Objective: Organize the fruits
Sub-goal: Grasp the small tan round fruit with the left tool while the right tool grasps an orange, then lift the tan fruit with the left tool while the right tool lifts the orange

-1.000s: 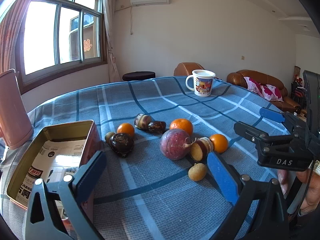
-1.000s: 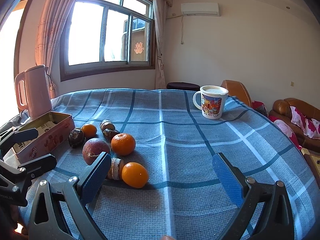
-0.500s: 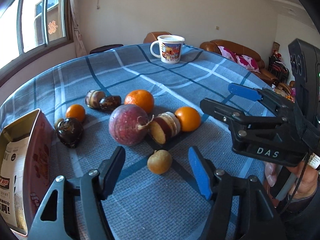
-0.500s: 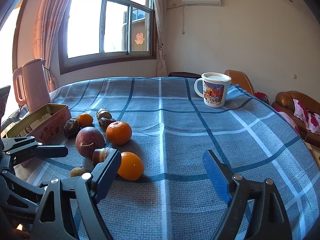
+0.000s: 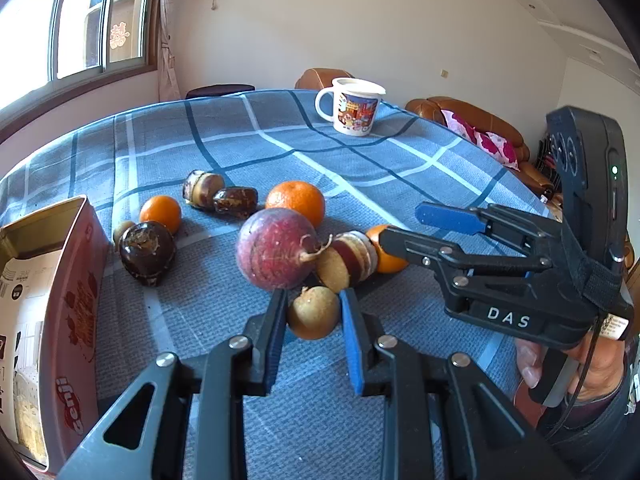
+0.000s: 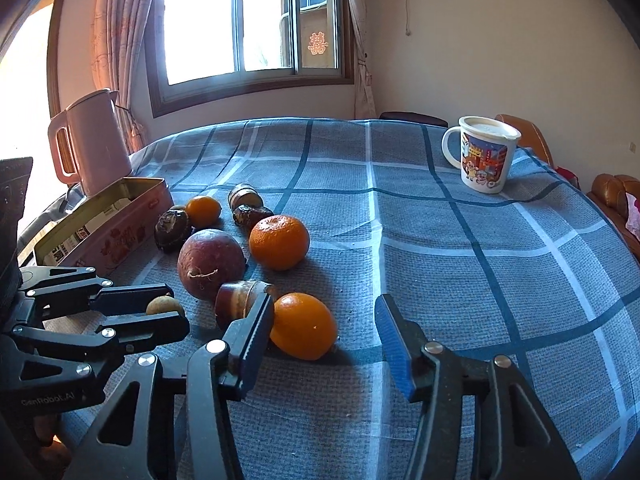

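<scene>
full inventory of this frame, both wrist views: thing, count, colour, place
oranges: 3, orange, spread among the fruit mid-table
big round fruit: 1, purple-red, centre of the pile
dark fruits: about 4, brown, around the oranges
small round fruit: 1, tan, between the left gripper's fingers
tin box: 1, pink, open, left of the fruit
mug: 1, white with a cartoon print, far side
kettle: 1, pink, behind the tin
tablecloth: 1, blue plaid
left gripper: black, blue pads, closing on the tan fruit
right gripper: black, open beside the nearest orange
</scene>
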`<state>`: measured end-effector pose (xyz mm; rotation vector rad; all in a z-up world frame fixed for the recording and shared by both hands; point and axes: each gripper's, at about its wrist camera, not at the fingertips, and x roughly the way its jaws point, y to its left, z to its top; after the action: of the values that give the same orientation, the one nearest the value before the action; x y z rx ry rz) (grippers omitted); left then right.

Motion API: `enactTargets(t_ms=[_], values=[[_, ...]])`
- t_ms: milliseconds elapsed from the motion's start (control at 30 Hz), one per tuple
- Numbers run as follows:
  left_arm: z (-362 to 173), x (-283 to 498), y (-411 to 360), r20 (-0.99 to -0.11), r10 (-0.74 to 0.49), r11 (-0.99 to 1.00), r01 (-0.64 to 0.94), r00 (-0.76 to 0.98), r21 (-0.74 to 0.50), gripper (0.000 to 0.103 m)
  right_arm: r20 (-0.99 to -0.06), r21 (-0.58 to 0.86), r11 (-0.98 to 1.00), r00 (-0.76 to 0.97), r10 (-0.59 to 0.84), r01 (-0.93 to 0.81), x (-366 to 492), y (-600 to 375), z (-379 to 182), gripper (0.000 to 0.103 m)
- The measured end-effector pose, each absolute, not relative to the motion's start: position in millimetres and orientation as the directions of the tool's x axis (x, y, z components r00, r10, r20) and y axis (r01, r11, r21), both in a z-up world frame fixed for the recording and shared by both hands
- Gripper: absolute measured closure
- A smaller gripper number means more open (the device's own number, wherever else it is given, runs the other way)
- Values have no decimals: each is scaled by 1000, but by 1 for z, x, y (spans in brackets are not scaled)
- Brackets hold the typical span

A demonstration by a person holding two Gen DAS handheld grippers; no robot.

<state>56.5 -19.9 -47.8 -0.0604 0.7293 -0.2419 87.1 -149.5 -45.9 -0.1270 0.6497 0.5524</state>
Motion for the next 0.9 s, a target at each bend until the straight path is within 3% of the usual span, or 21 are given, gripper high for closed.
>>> enactTargets(t_ms=[267,300,367,433,900], values=[[-45,56,-9,-623,-247,969,175,742,-175,75,-654,118,796,556,513,-594,96,-143,-52,49],[-45,55,-9,-622,-248,969,178,743,-174,75,-660,123,786,542,520,-605,97,-141,-53,50],[-44,54,-9,-613,-249,968,181,750,-172,75,-671,119,769,519,529,-629,96,-137,-55,63],[-43,52,-8,-600,-251,968,182,759,-174,75,-669,97,768,530,521,-633,92,-135,-54,63],[-36,42,-4,-539,-240,970,174,807,-171,75,-575,23,777,627,526,-629,74,-140,-44,64]])
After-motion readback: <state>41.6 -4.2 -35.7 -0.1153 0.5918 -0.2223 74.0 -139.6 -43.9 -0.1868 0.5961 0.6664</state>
